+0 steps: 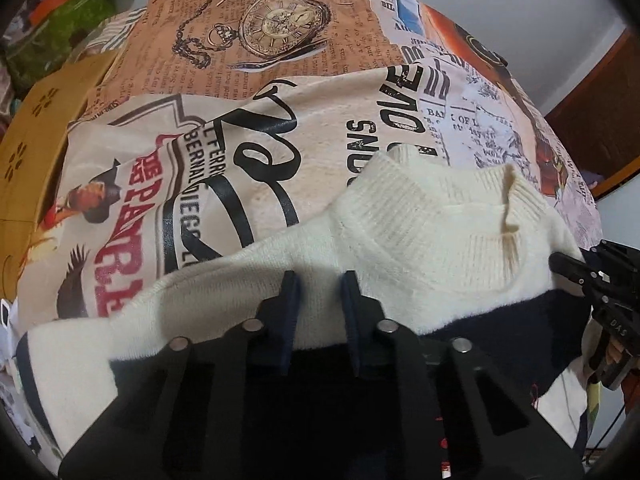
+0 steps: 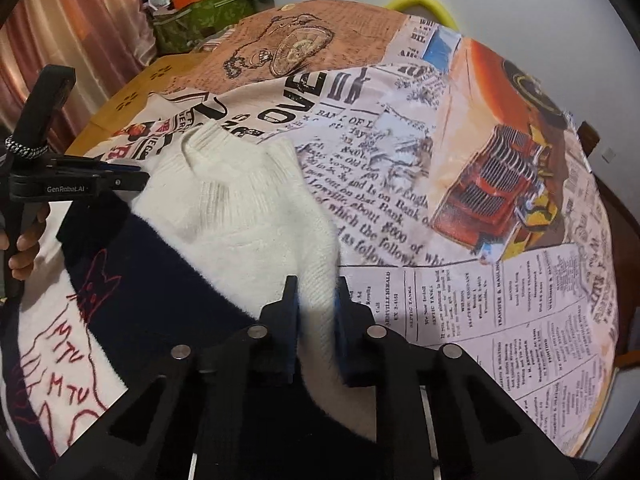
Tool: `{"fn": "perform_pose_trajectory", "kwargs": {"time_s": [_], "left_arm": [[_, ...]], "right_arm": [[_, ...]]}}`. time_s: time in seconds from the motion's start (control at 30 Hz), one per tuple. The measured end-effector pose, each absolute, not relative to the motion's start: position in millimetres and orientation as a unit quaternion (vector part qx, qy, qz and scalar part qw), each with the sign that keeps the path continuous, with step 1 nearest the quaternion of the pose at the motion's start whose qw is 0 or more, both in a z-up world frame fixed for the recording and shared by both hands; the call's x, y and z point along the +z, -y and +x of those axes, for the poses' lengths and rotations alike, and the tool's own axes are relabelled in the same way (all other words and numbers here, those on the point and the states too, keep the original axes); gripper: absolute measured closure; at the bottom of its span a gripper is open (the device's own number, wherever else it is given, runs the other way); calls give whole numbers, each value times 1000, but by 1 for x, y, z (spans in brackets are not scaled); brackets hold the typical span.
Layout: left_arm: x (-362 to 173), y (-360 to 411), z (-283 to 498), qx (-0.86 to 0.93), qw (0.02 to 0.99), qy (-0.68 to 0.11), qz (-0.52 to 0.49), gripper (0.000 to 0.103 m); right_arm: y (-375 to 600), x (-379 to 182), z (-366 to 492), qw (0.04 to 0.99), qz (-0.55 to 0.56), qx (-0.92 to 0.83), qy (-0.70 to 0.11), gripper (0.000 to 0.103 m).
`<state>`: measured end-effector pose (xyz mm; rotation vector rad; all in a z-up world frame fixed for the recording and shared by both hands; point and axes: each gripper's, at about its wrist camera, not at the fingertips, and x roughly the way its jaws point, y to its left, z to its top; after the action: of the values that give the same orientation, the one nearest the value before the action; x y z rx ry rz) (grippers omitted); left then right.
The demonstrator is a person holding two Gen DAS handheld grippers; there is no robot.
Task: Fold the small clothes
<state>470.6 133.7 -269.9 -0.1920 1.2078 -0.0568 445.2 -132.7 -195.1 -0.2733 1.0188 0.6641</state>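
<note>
Two black two-finger grippers are in view, both working on one small cream-and-navy knitted sweater (image 1: 432, 224) that lies on a table covered by one printed cloth with vintage newspaper, pocket-watch and red truck motifs (image 2: 460, 208). The sweater serves as the reference point. The left gripper (image 1: 319, 280) stands at the sweater's near cream shoulder edge, left of the ribbed collar, its blue-padded fingers (image 1: 291, 304) drawn close together with a fold of cream knit pinched between them. The right gripper (image 2: 315, 286) stands at the sweater's opposite shoulder, right of the collar, its two fingers likewise closed onto a ridge of cream knit raised between the pads. No earlier view is supplied, so only this clamped condition is recorded. One ribbed collar (image 2: 208, 152) lies on the sweater's far side, toward the table centre. One navy band (image 2: 168, 280) runs across the sweater below the cream yoke, and below that a cream panel carries red stitched cat outlines and lettering (image 2: 68, 344). In the right wrist view, one hand (image 2: 22, 248) grips the left gripper's handle, to the left of the sweater. Beyond the sweater, past the table's far edge, one green patterned bag (image 2: 196, 20) and one yellow curved object (image 2: 420, 4) are visible; their nature is unclear.
</note>
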Motion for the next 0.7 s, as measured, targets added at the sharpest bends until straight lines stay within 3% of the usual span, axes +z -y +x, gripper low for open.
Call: {"fn": "perform_pose_trajectory", "kwargs": {"time_s": [0.1, 0.33, 0.7], "left_arm": [[-267, -132, 472, -25, 816, -570, -91, 93], [-268, -121, 502, -17, 814, -576, -73, 93], [-280, -107, 564, -1, 823, -566, -60, 93]], "right_arm": [[140, -188, 453, 817, -102, 308, -476, 91], [145, -168, 479, 841, -90, 289, -449, 92], [149, -199, 523, 848, -117, 234, -460, 91]]}}
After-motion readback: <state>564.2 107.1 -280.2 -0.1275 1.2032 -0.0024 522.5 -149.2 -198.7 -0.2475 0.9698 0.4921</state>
